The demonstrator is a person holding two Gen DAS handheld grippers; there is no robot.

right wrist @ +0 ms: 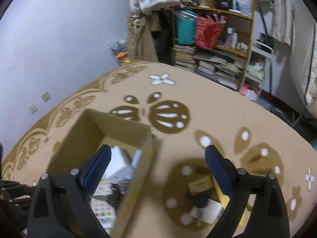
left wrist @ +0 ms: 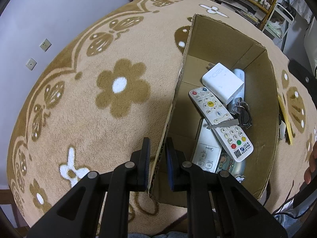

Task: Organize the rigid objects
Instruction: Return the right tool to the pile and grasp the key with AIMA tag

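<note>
**Box wall pinched, right side spread**

The brown cardboard box [left wrist: 263, 91], right of centre, holds a white remote [left wrist: 220, 123], charger [left wrist: 222, 83] and keys [left wrist: 242, 113]. Left hand-held gripper [left wrist: 158, 158] pinches its near wall; right hand-held gripper [right wrist: 158, 170] hangs spread above the floral surface [left wrist: 79, 109].

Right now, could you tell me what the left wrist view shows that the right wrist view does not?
Only the left wrist view shows the left gripper clamping the cardboard box wall, and a key lying on the white remote. Only the right wrist view shows the open right gripper and small items outside the box. Both show the box, white charger and floral blanket.
</note>
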